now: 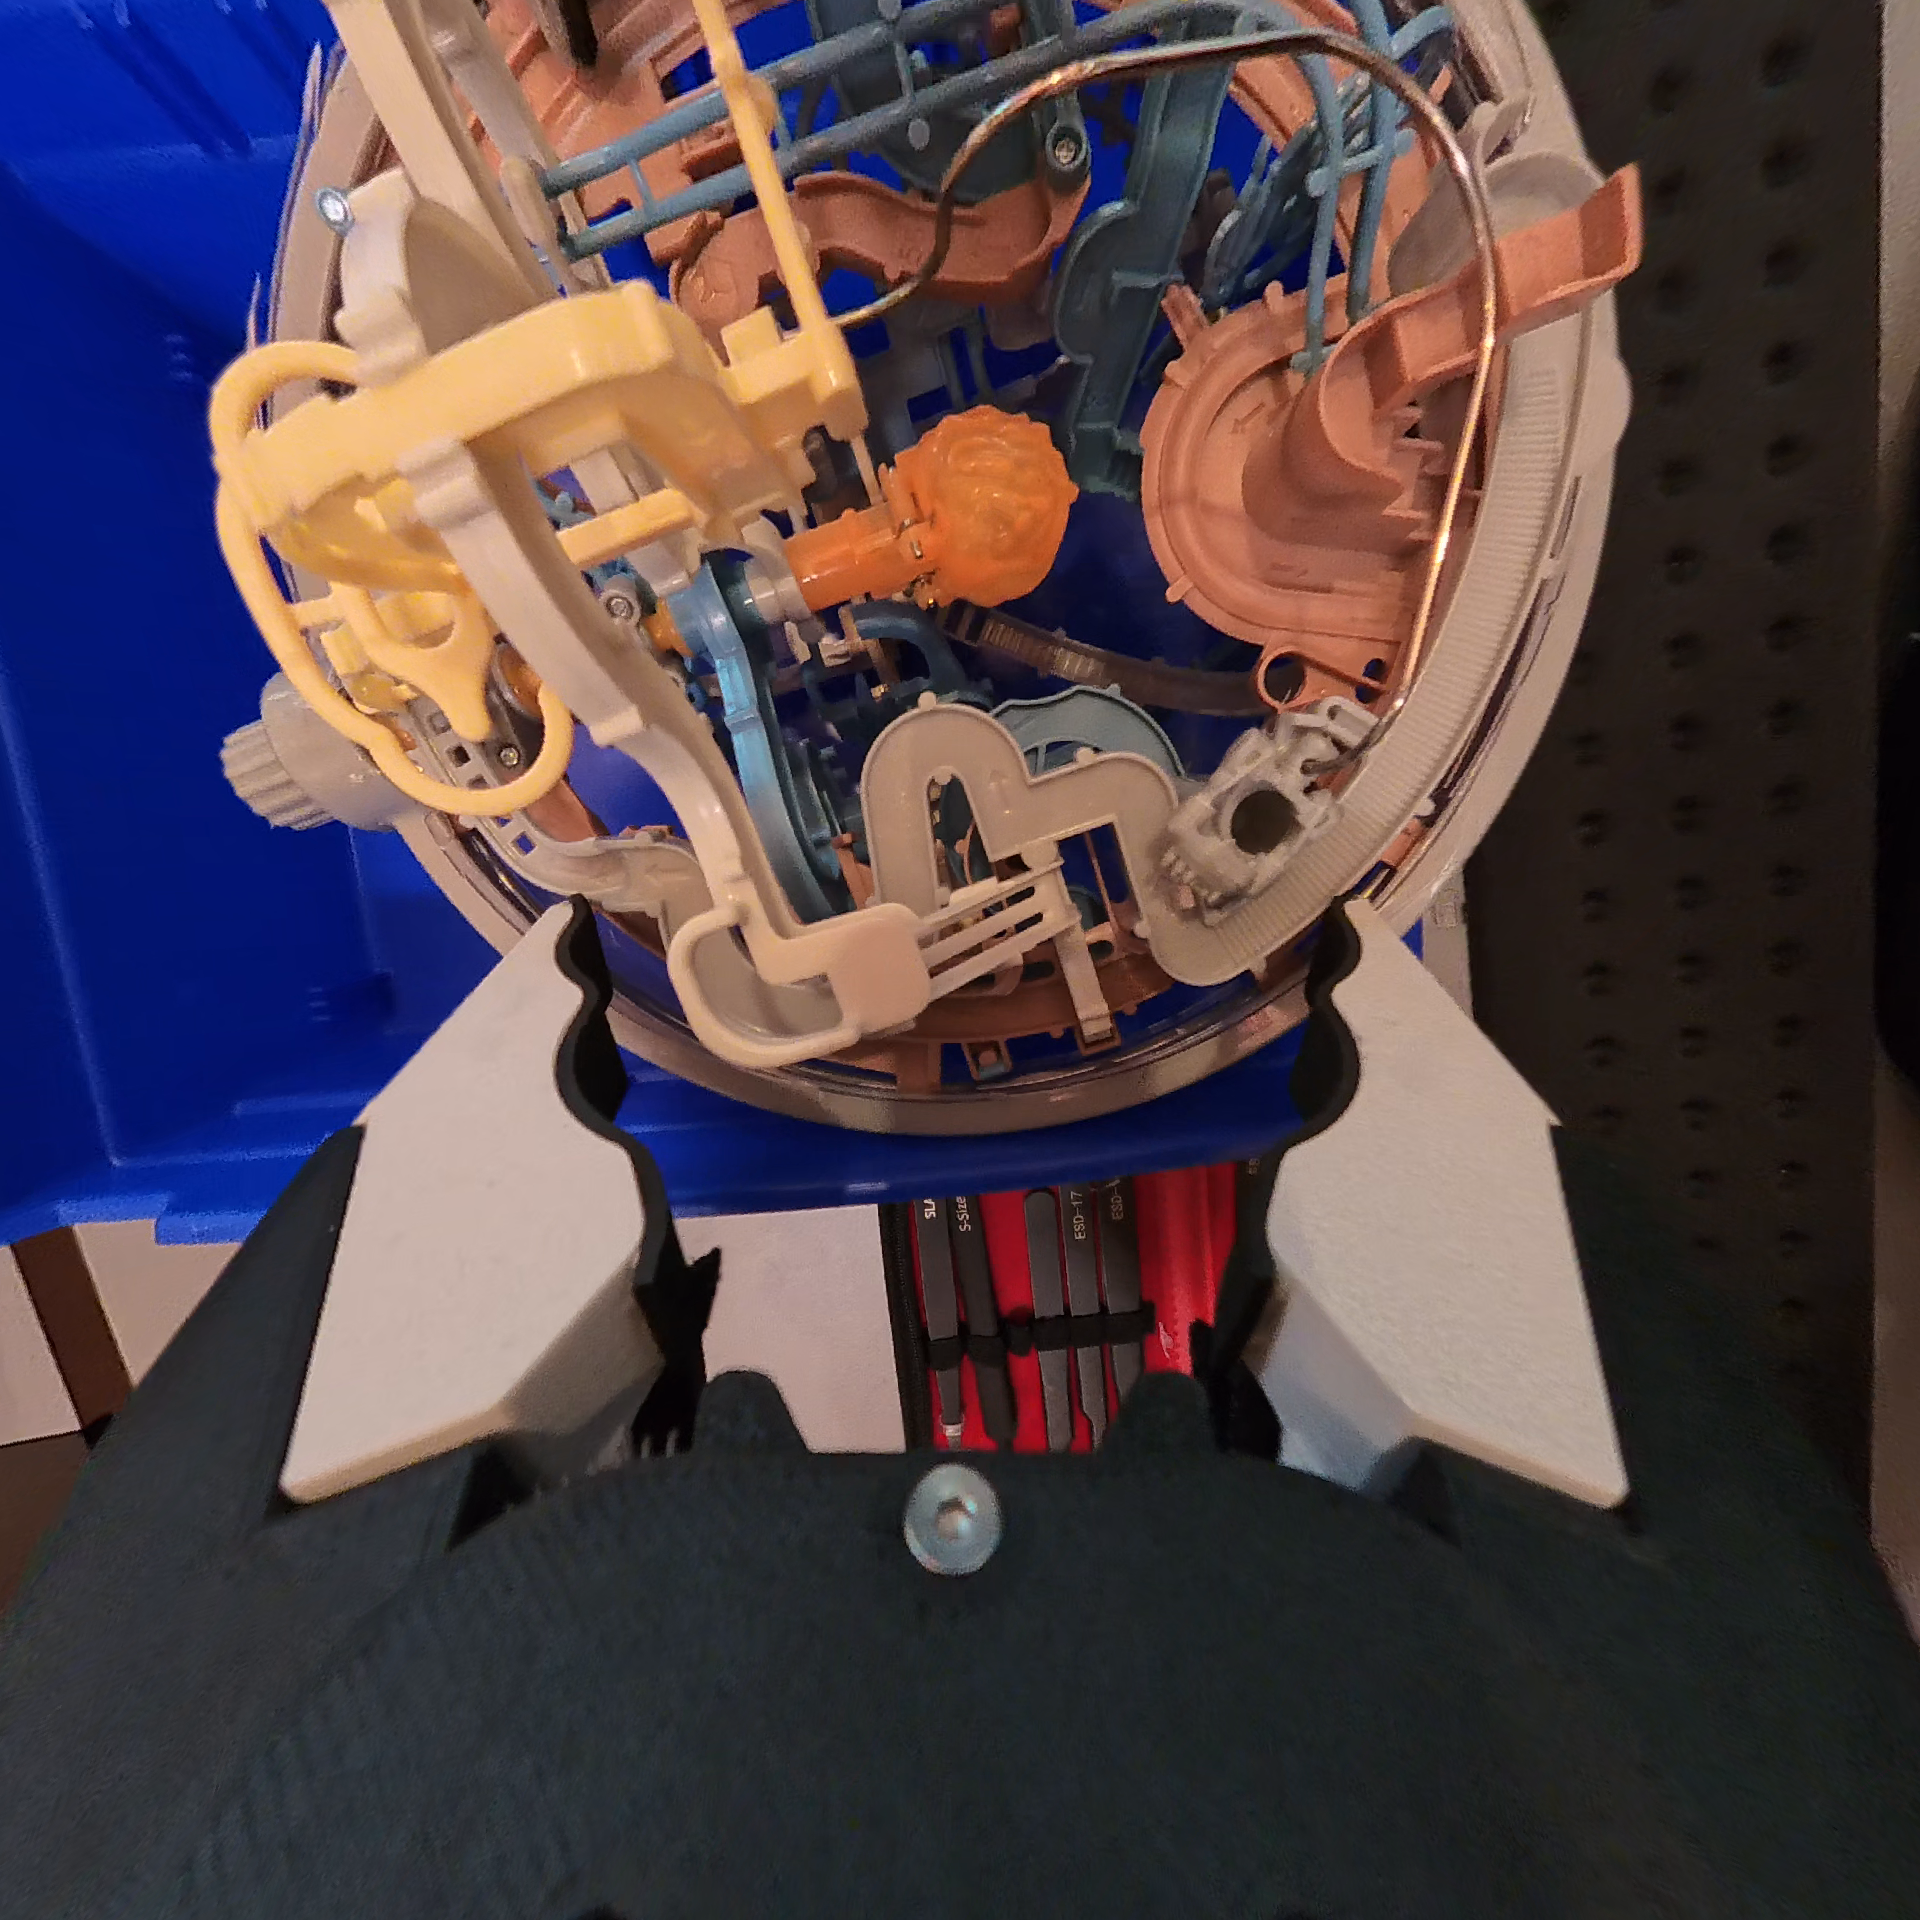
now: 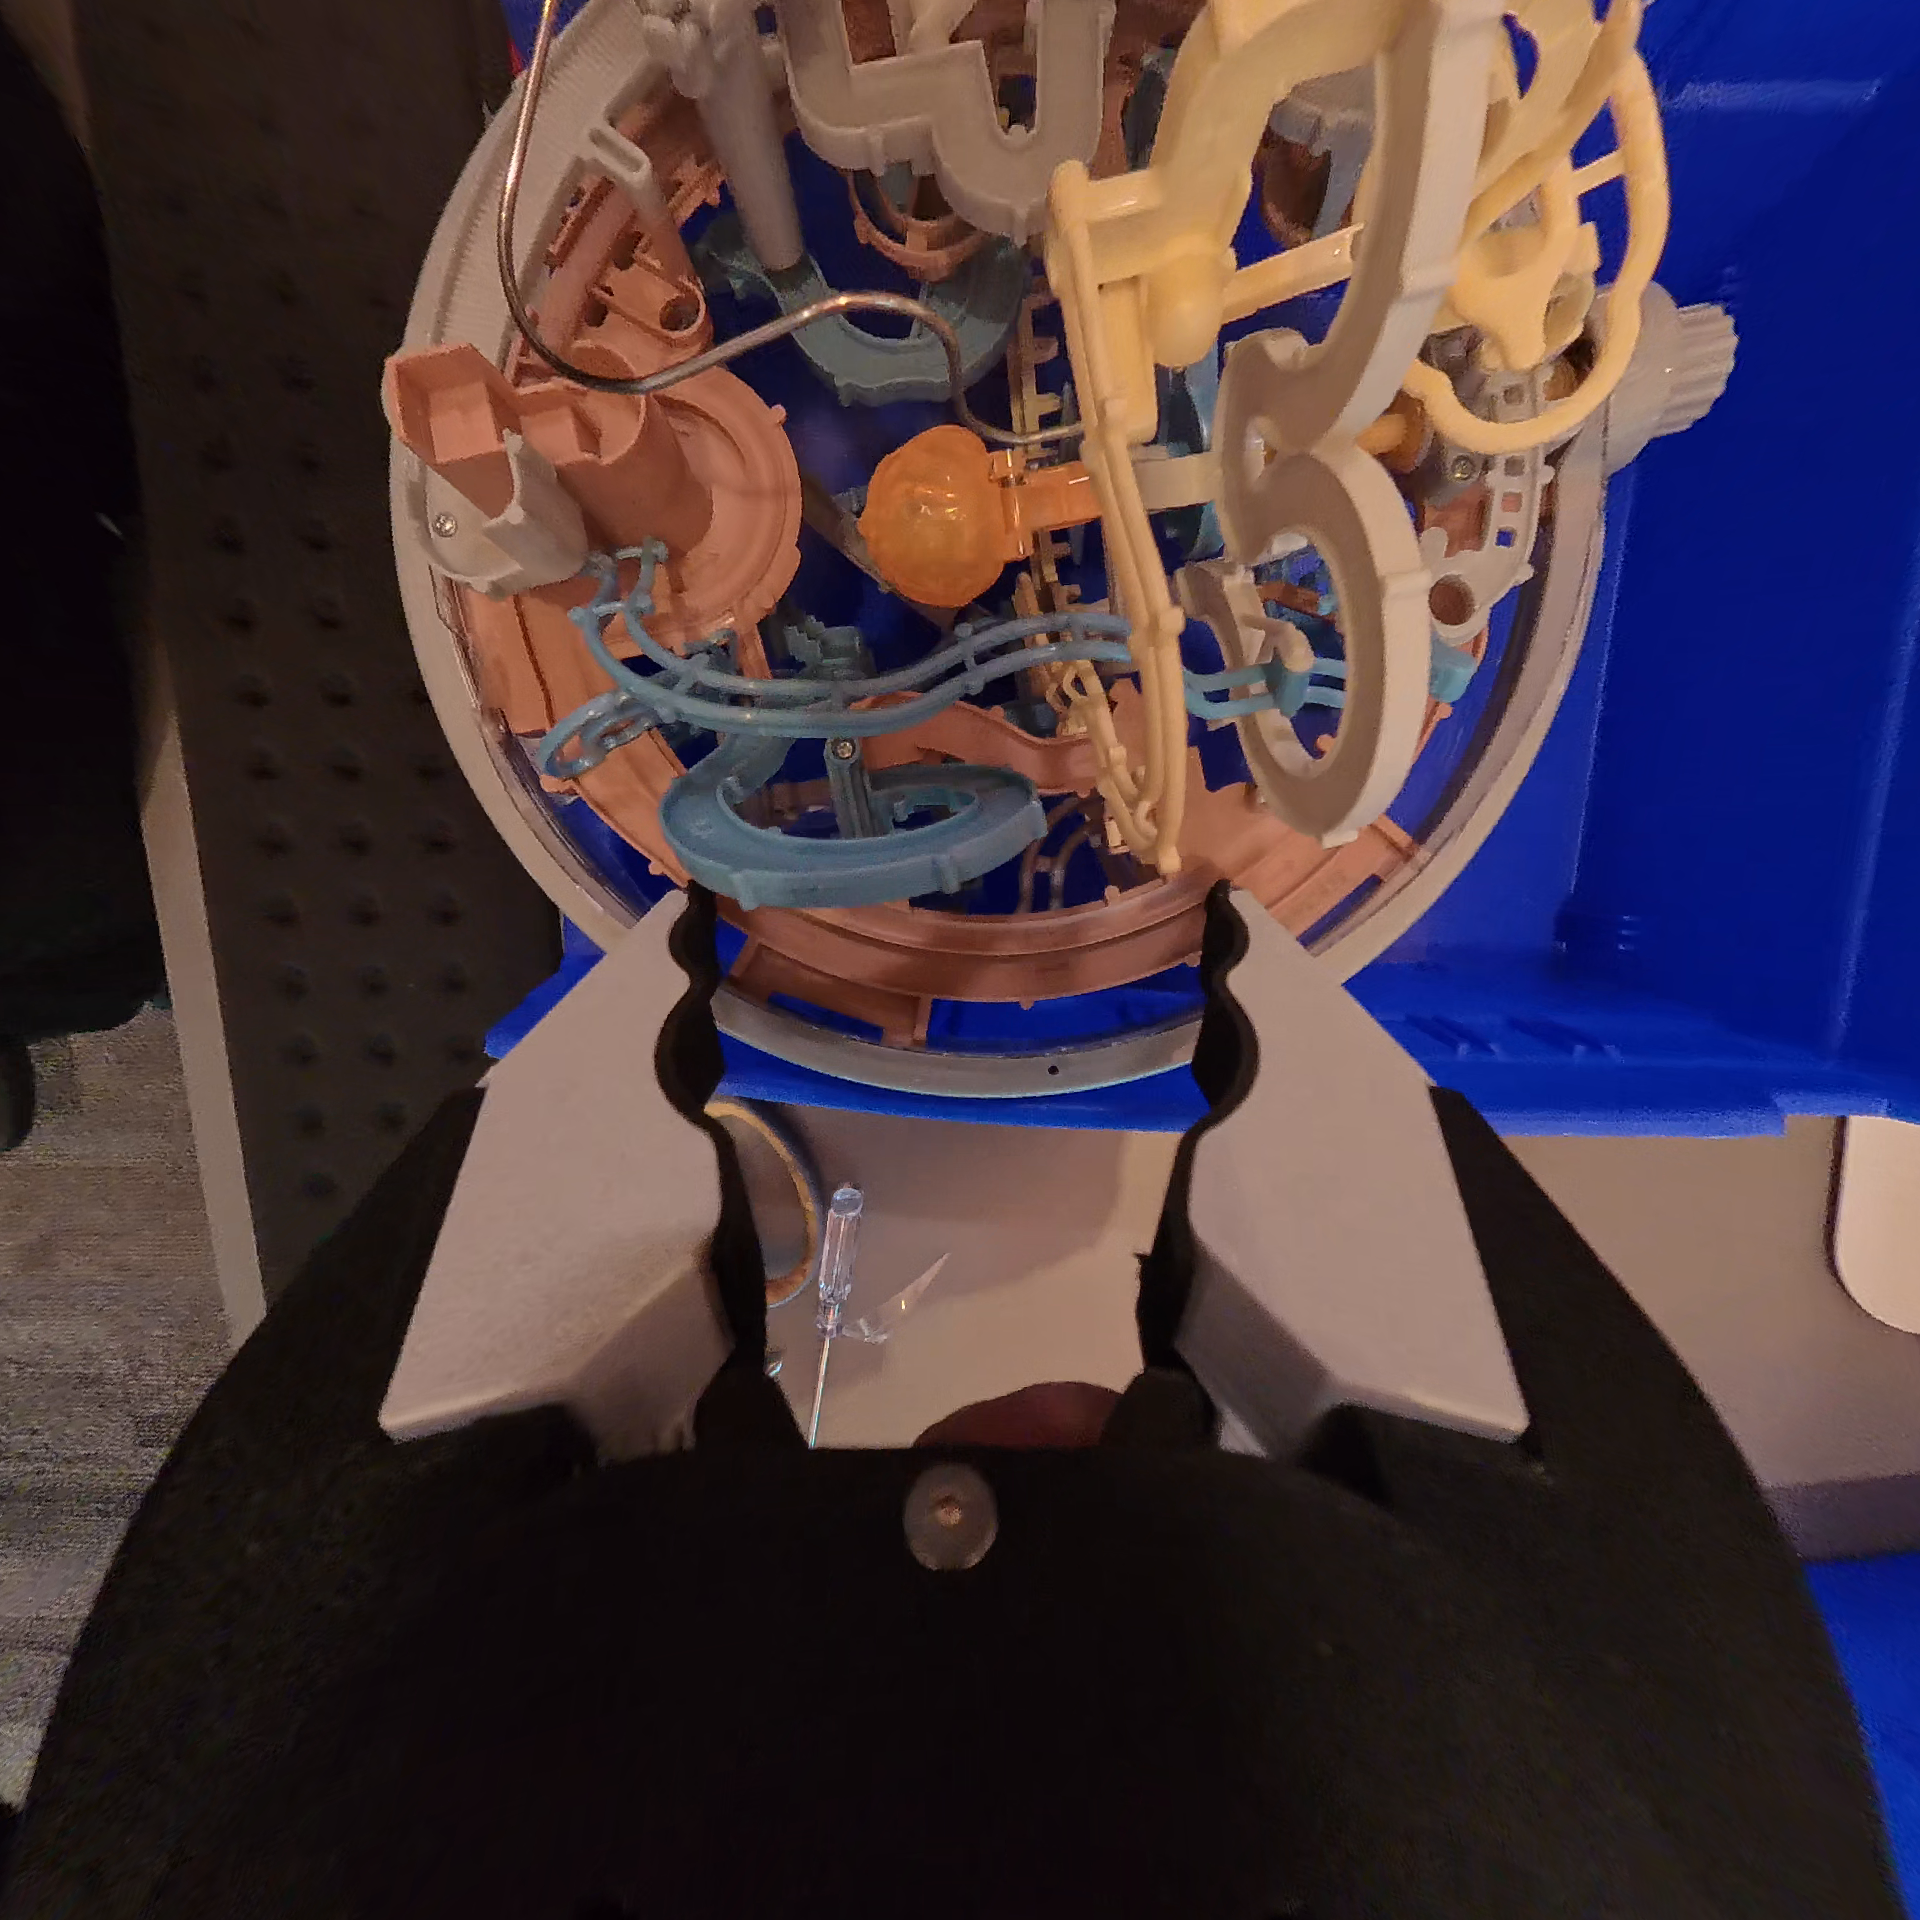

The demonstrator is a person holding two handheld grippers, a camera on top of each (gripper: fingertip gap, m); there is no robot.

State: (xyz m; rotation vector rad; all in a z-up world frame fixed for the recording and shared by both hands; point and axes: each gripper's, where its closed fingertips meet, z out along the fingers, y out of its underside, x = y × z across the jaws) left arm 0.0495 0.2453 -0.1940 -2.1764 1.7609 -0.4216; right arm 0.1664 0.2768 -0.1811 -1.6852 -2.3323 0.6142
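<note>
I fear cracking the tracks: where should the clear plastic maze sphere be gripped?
Grip the clear plastic maze sphere by its grey equator ring, from opposite sides: the smooth shell gives no edge. Left gripper and right gripper straddle its lower curve.

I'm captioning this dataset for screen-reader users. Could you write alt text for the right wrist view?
The right gripper grips the lower rim of a clear maze ball packed with tan, teal and cream tracks around an orange sphere. A blue bin stands behind it, and a small clear-handled screwdriver lies on the white surface below.
</note>
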